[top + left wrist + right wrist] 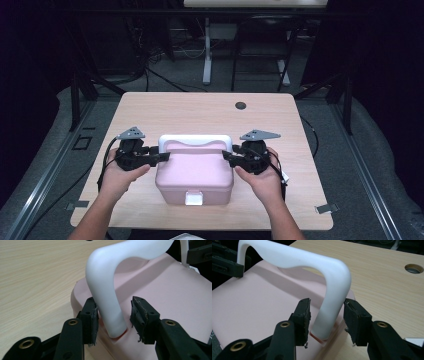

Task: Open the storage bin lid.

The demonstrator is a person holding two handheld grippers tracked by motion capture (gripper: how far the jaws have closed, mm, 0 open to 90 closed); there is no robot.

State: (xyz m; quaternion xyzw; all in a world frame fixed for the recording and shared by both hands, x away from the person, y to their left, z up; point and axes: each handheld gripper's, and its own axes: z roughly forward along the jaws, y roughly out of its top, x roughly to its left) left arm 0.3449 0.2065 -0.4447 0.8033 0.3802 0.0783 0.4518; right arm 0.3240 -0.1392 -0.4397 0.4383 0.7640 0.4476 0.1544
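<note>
A pink box (194, 175) with a white carry handle (195, 140) sits on the wooden table (200, 110), near its front edge. My left gripper (162, 157) is at the handle's left end and my right gripper (226, 157) at its right end. In the left gripper view the jaws (113, 302) straddle the handle's upright leg (105, 290). The left pad lies close against it and the right pad stands off. In the right gripper view the jaws (327, 303) straddle the other leg (332, 300), with a gap at the left pad. Both grippers are open.
The box has a white latch (194, 198) on its front wall, facing the person. A round cable hole (240, 105) lies in the table's far part. Bare wood runs behind and beside the box. Dark frames and a table stand on the floor beyond.
</note>
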